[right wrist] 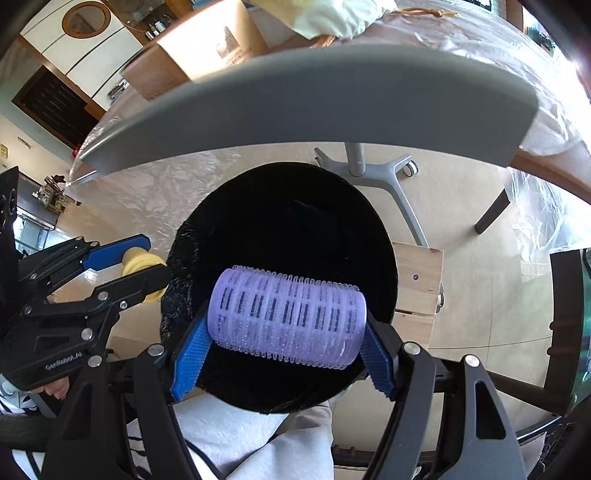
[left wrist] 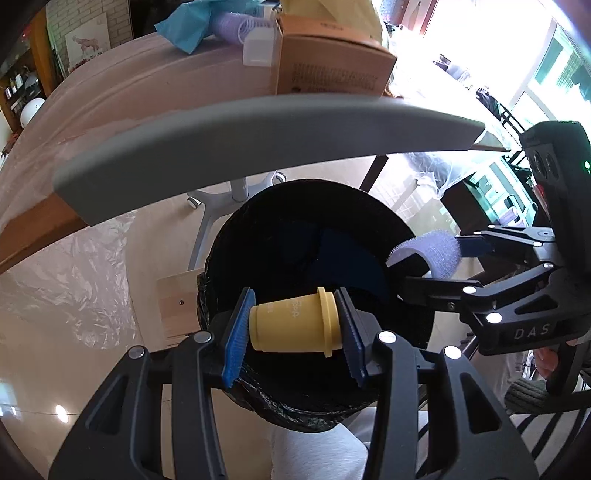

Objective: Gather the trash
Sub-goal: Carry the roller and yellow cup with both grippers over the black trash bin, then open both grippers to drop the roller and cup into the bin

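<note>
Holding both pieces over the bin (left wrist: 295, 221), I judge this round nearly done: only the drop is left. My left gripper (left wrist: 293, 325) is clamped on the yellow cup (left wrist: 291, 323), lying sideways above the bin's near rim. My right gripper (right wrist: 286, 325) is clamped on the purple roller (right wrist: 286, 317), also sideways, above the bin's mouth. Inside the bin I see only dark shapes, so I cannot tell how much is already in.

More seems left beyond the bin: on the table (left wrist: 110, 110) sit a cardboard box (left wrist: 332, 62), a blue bag (left wrist: 184, 26) and another purple roller (left wrist: 236, 26). A grey tray edge (left wrist: 258, 144) overhangs the bin's far side, and a wheeled stand (right wrist: 373, 170) is just behind it. Nothing blocks the drop itself.
</note>
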